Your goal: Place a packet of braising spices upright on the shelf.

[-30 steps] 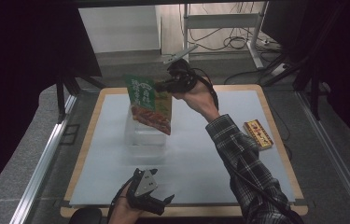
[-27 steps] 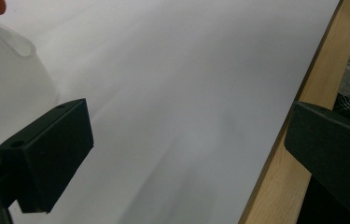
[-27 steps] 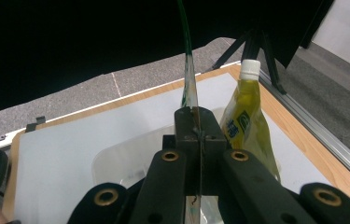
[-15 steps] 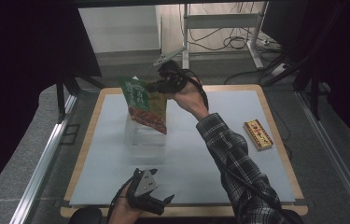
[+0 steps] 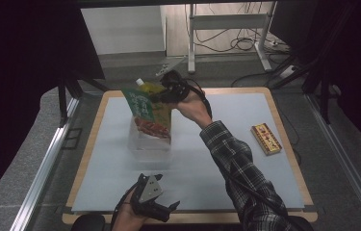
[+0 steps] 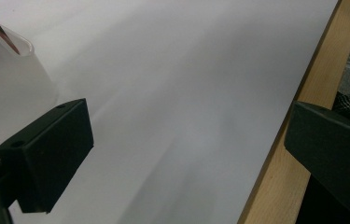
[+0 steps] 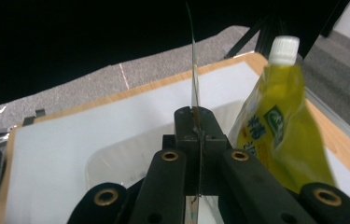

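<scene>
The right hand-held gripper (image 5: pixel 161 95) is clenching its jaws on the top edge of a flat green-and-red snack pouch (image 5: pixel 145 111); in the right gripper view that pouch (image 7: pixel 193 84) is showing edge-on, a thin sheet rising straight out of the closed jaws. The pouch is hanging below the right hand-held gripper, tilted, with its lower end dipping into the clear plastic container (image 5: pixel 148 142) that is sitting directly underneath on the table (image 5: pixel 226 144). Just beside the right hand-held gripper, on its far side in the high view, a yellow spouted pouch with a white cap (image 7: pixel 280 116) is standing up out of the same container.

Judging from this, the step in hand is the lowering of the snack pouch into the container next to the yellow one. The next move is calling for a further descent until the pouch is resting inside, kept clear of the yellow pouch so it is not pushed over, and only then a release of the jaws.

Well apart, toward the person, the left hand-held gripper (image 5: pixel 156 204) is idling with its jaws spread wide and nothing between them, hovering low over the white mat near the table's wooden edge (image 6: pixel 275 177). Off to the right of the working hand-held gripper, a small red-and-yellow box (image 5: pixel 266 138) is lying on the table, untouched.
</scene>
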A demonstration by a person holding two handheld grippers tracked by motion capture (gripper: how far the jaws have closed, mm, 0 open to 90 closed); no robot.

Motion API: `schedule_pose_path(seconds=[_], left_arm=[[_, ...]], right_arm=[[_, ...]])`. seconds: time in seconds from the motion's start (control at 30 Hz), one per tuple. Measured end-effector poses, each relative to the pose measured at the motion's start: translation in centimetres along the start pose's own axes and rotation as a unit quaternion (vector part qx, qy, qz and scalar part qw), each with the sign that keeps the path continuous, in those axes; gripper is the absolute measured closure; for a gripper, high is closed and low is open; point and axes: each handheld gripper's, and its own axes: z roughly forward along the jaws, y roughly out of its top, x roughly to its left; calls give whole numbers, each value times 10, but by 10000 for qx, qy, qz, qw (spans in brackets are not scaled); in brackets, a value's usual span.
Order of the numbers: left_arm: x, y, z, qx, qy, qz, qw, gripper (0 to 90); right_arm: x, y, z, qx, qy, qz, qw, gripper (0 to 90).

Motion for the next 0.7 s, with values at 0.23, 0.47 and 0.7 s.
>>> schedule_pose_path(seconds=[0.23, 0.47, 0.7], left_arm=[[0, 0, 0, 19, -2, 11, 10000, 10], [-1, 0, 1, 50, -17, 47, 10000, 10], [-2, 0, 2, 77, -24, 76, 9999, 10]], right_arm=[[-1, -5, 2, -163, 35, 28, 9999, 889], [-2, -8, 2, -39, -7, 38, 10000, 819], [-2, -14, -1, -34, -164, 92, 9998, 577]])
